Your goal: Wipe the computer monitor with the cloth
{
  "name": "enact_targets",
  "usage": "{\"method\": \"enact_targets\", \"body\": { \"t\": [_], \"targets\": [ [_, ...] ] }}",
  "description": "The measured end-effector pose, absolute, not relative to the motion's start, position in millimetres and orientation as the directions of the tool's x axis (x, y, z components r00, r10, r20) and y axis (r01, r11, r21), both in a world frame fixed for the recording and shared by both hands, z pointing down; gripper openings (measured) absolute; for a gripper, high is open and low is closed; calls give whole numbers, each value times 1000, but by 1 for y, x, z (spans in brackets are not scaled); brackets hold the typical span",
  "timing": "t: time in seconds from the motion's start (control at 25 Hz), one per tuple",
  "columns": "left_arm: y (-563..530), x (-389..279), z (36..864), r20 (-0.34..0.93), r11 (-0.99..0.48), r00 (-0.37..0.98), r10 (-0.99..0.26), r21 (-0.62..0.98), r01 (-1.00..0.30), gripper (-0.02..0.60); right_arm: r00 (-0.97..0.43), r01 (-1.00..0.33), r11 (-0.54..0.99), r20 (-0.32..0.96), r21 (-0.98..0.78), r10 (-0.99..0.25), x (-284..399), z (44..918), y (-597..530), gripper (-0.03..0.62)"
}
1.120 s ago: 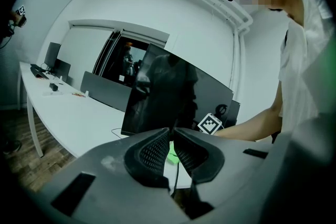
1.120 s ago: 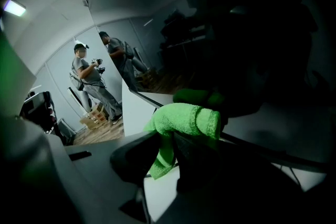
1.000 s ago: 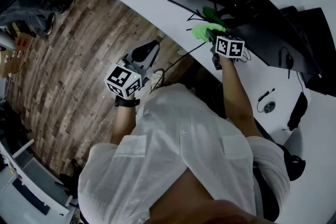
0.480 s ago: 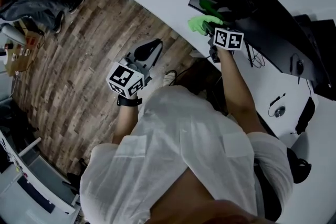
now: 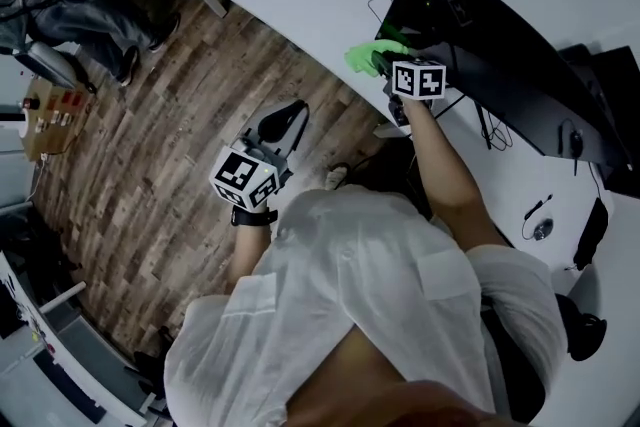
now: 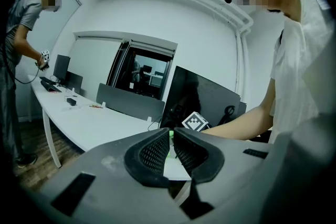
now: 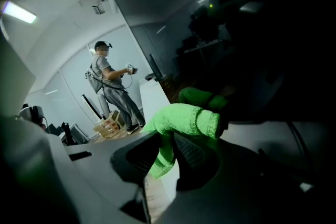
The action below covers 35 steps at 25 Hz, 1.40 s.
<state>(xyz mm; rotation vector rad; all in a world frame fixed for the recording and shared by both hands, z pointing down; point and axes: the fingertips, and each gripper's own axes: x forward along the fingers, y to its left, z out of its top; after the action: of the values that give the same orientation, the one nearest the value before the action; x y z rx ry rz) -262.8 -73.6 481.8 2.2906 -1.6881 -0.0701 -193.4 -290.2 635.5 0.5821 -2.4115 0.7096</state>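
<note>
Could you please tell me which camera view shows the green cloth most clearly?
The right gripper view: the green cloth fills the centre, pinched between the right gripper's jaws. The head view shows it small; the left gripper view, only a green sliver.

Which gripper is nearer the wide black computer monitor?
Right. The right gripper holds the green fabric cloth at the monitor's left end; the left gripper hangs apart, over the brown wooden floor.

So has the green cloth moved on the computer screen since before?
Yes. The green cloth, clamped in the right gripper, has slid left along the monitor, from partway across the screen to its left edge.
</note>
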Motion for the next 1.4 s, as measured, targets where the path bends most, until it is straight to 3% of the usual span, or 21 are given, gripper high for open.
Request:
{"method": "enact_targets", "body": {
  "t": [0.16,0.48,0.64,1.04,1.4],
  "targets": [
    [-67,-278,482,126,-237,278,-952,268,-934,32,-834,-444,828,497,-343,-241,-228,581,-279,249],
    [-77,-280,473,92,-271,301,-949,250,-930,32,-959,-262,938,174,-227,-226,-277,386,-251,247],
    [-80,-270,471,84,-298,327,-941,249,-921,32,-967,-249,951,97,-184,-234,-285,326,-260,246],
    [-81,-265,478,95,-303,336,-937,256,-918,32,-943,-331,877,110,-348,-313,-251,372,-271,239],
    [-93,-254,479,103,-341,377,-920,258,-904,32,-910,-401,824,278,-400,-308,-238,464,-273,236]
  ]
}}
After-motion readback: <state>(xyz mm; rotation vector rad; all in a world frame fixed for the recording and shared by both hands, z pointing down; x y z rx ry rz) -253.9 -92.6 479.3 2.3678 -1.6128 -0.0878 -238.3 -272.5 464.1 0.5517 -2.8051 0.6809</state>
